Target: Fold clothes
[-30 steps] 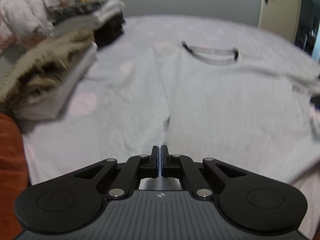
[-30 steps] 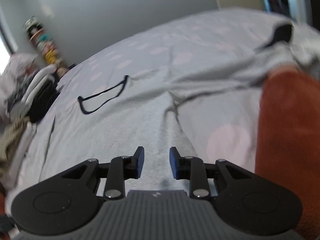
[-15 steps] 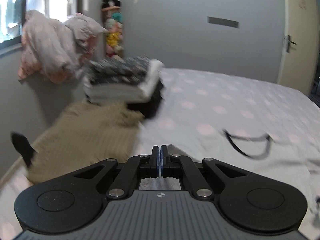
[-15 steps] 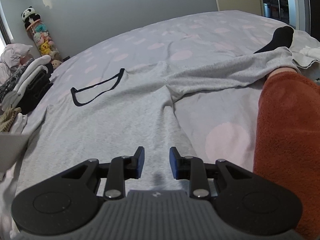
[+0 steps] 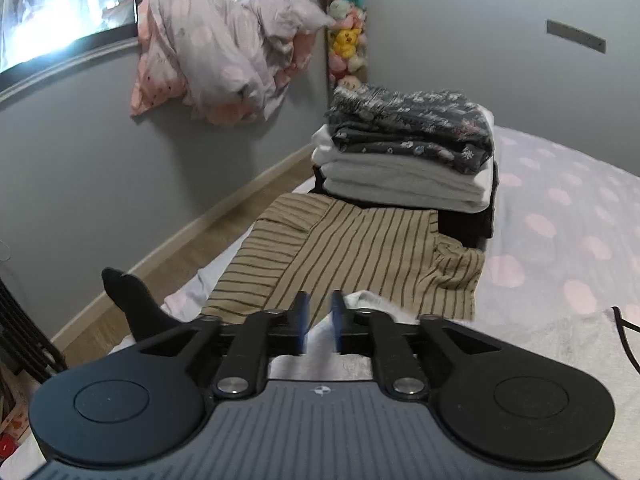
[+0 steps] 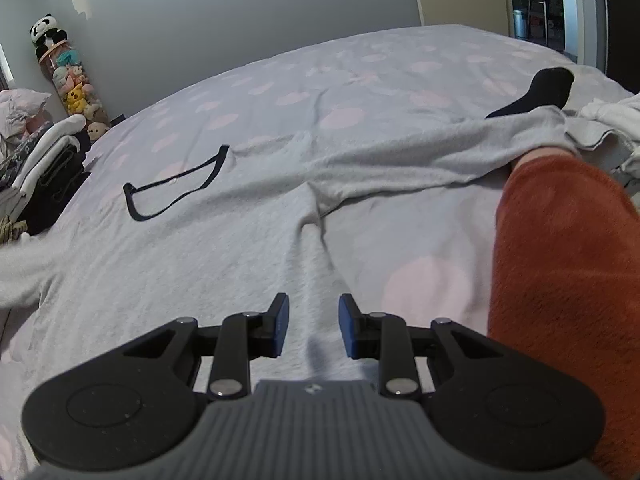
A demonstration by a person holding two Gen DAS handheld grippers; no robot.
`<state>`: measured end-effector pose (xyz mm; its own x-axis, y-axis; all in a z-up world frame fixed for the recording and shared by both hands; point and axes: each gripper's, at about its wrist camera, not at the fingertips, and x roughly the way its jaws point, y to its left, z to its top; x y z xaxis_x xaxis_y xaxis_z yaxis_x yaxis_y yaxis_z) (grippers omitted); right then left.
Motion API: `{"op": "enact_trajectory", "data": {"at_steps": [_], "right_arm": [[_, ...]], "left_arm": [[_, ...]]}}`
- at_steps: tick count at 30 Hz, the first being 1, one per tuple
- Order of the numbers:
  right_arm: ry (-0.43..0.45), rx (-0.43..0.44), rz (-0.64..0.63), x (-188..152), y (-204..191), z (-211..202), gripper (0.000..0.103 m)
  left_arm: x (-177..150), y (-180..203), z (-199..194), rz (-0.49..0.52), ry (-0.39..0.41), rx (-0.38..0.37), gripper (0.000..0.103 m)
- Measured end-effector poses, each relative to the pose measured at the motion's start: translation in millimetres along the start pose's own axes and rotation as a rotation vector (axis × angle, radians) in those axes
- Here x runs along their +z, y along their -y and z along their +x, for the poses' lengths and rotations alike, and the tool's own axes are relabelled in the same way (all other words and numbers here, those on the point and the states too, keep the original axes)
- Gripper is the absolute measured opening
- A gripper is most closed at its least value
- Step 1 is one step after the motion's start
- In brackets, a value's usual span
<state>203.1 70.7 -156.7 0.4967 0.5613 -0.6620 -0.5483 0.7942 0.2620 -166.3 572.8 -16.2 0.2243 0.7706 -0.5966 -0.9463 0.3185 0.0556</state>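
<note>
A light grey long-sleeved shirt [image 6: 200, 248] with a dark neckline [image 6: 172, 188] lies spread on the bed. Its right sleeve [image 6: 440, 152] stretches to the far right. My right gripper [image 6: 310, 328] is open and empty, low over the shirt's lower right side. My left gripper [image 5: 319, 320] is slightly open and empty, over the shirt's left sleeve [image 5: 360, 304] near the bed's left edge. Part of the shirt [image 5: 560, 340] shows at the right of the left wrist view.
A tan striped garment [image 5: 352, 256] lies ahead of the left gripper, with a stack of folded clothes [image 5: 408, 156] behind it. A foot in a black sock [image 5: 132, 308] is at the left. My orange-clad leg [image 6: 560, 280] rests right of the right gripper. The bedsheet [image 6: 360, 80] has pink dots.
My left gripper swung left from the shirt's body toward the bed's left edge and opened from shut. The right gripper stayed open and almost still.
</note>
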Motion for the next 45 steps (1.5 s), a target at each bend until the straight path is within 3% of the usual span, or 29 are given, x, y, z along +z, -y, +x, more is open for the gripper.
{"op": "enact_trajectory", "data": {"at_steps": [3, 6, 10, 14, 18, 24, 28, 32, 37, 39, 42, 43, 45], "right_arm": [[-0.003, 0.001, 0.014, 5.8, 10.2, -7.0, 0.031], [-0.018, -0.001, 0.010, 11.7, 20.1, -14.7, 0.031], [-0.065, 0.012, -0.057, 22.0, 28.3, -32.5, 0.032], [-0.139, 0.034, -0.228, 28.7, 32.7, -53.6, 0.036], [-0.238, 0.048, -0.440, 24.5, 35.2, -70.8, 0.038], [-0.368, 0.075, -0.659, 6.5, 32.2, -75.8, 0.045], [-0.462, 0.072, -0.822, -8.1, 18.9, -60.5, 0.047], [-0.544, 0.055, -0.965, -19.0, 5.3, -36.4, 0.048], [-0.577, 0.041, -1.004, -19.3, -2.8, -6.6, 0.048], [-0.613, 0.050, -0.966, -21.1, -2.9, 5.6, 0.045], [-0.608, 0.064, -0.909, -19.4, -0.1, 7.7, 0.029], [-0.597, 0.060, -0.899, -18.7, 1.2, 6.1, 0.011], [-0.575, 0.053, -0.873, -15.8, 5.3, 0.1, 0.006]], "left_arm": [[-10.0, 11.6, -19.5, 0.049, 0.043, -0.036, 0.032], [-27.1, 31.5, -50.6, 0.127, 0.046, -0.133, 0.032], [-64.8, 60.7, -83.0, 0.247, -0.062, -0.303, 0.033], [-116.0, 89.9, -106.2, 0.470, -0.185, -0.411, 0.033], [-162.8, 105.1, -119.6, 0.656, -0.280, -0.474, 0.035], [-212.6, 118.6, -113.0, 0.781, -0.414, -0.517, 0.047], [-245.7, 127.6, -108.7, 0.864, -0.505, -0.544, 0.048], [-262.5, 135.7, -96.2, 0.877, -0.557, -0.530, 0.046], [-269.5, 137.2, -95.3, 0.844, -0.579, -0.547, 0.022], [-271.9, 137.7, -97.5, 0.830, -0.572, -0.551, 0.015], [-275.1, 137.1, -100.8, 0.811, -0.545, -0.544, 0.010], [-274.3, 135.4, -102.4, 0.803, -0.540, -0.545, 0.009], [-268.0, 130.4, -106.5, 0.780, -0.529, -0.555, 0.006]]}}
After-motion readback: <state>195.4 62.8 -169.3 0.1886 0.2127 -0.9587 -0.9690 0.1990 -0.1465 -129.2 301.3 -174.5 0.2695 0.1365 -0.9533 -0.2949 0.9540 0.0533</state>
